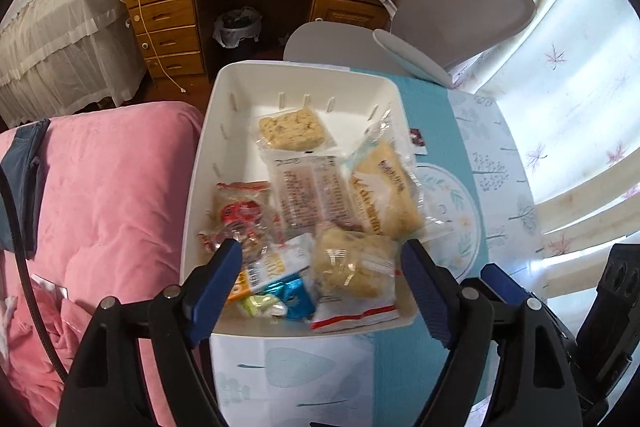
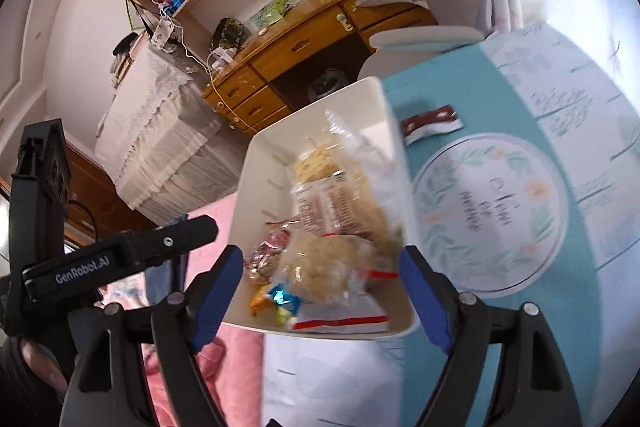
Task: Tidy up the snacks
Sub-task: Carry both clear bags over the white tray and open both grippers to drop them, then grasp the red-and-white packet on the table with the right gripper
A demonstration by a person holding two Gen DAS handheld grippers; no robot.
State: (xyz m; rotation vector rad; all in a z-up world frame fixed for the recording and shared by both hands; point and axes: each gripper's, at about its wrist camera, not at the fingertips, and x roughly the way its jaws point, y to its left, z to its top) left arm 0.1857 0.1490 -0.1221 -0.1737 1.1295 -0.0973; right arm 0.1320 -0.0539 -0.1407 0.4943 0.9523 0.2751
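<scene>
Left gripper (image 1: 320,263) fingers wide, nothing gripped, above near end of white bin (image 1: 208,163). Right gripper (image 2: 320,267) fingers likewise wide, empty, above same end. Wrapped snacks (image 1: 332,195) piled inside bin on worktop (image 1: 460,131). One dark-red packet (image 2: 432,123) left outside, just beside bin. Likely between drops; next: reach over, pinch stray packet, carry into bin.
</scene>
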